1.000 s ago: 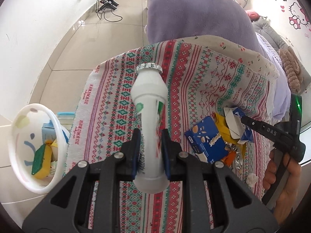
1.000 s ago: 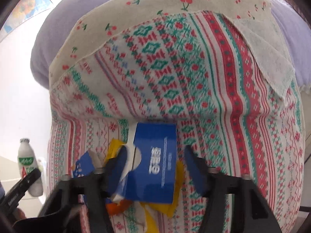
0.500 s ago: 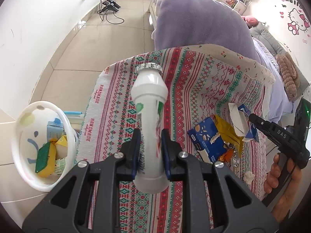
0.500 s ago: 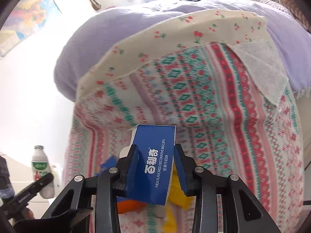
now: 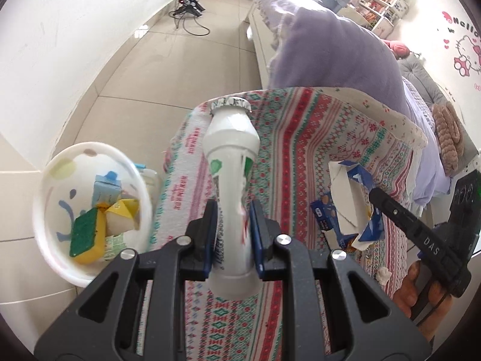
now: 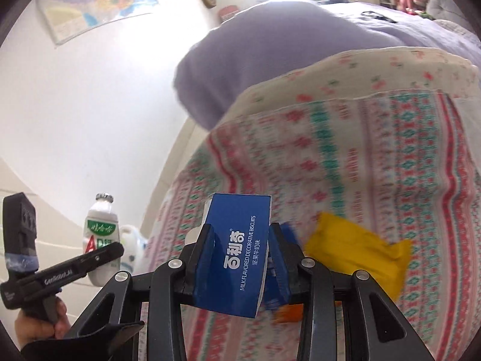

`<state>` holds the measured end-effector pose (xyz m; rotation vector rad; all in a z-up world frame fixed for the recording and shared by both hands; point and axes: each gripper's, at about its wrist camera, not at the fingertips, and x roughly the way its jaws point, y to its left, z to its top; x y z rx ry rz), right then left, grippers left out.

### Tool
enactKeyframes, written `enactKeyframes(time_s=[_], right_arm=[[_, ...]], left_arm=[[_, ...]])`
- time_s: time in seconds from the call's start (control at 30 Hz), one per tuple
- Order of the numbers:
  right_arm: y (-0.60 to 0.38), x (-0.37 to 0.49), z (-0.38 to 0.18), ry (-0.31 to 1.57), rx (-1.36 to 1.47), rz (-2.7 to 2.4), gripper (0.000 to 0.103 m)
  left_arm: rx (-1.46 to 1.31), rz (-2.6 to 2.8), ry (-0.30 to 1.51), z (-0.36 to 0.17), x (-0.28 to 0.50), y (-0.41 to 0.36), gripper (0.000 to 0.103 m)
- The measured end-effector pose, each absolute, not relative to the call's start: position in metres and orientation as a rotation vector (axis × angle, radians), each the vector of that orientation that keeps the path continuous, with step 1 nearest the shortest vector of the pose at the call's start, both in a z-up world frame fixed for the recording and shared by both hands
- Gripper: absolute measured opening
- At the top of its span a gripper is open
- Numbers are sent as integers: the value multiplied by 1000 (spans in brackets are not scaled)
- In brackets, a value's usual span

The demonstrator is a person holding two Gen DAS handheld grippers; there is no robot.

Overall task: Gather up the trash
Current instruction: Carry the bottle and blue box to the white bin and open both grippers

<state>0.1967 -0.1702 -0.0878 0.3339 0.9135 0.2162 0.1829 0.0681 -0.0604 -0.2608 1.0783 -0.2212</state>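
My right gripper (image 6: 240, 252) has lifted the biscuit box (image 6: 237, 249) clear, jaws clamped; left gripper (image 5: 231, 234) grips the bottle (image 5: 231, 192), bin (image 5: 90, 210) left of it.

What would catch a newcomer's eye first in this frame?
The white plastic drink bottle, pinched upright in the left gripper, fills the left view. The blue cardboard biscuit box sits clamped in the right gripper above the striped patterned cloth. The white trash bin waits lower left.
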Motion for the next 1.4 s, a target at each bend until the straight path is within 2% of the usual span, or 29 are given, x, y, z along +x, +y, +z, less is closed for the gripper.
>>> enactKeyframes(time_s=[0.5, 0.9, 0.93, 1.03, 1.23, 1.27, 1.3, 1.33, 1.4], right_arm=[[-76, 180, -93, 963, 239, 389, 38], [15, 183, -102, 982, 165, 483, 38], [23, 185, -103, 984, 167, 489, 38], [48, 190, -103, 988, 157, 502, 38], [84, 208, -118, 1012, 116, 493, 40], [87, 211, -124, 1020, 110, 496, 44], [91, 209, -126, 1035, 98, 502, 56], [93, 210, -130, 1048, 88, 499, 61], [90, 208, -137, 1044, 83, 476, 61]], left_arm=[[-441, -32, 1124, -78, 168, 185, 23], [-491, 39, 1159, -93, 172, 214, 23], [-514, 53, 1155, -94, 173, 219, 26], [-573, 91, 1129, -93, 171, 230, 67], [-616, 159, 1079, -87, 164, 247, 68], [-623, 163, 1080, -88, 164, 249, 68], [-630, 170, 1083, -88, 164, 250, 68], [-635, 172, 1085, -89, 165, 250, 68], [-636, 166, 1087, -89, 165, 249, 68]])
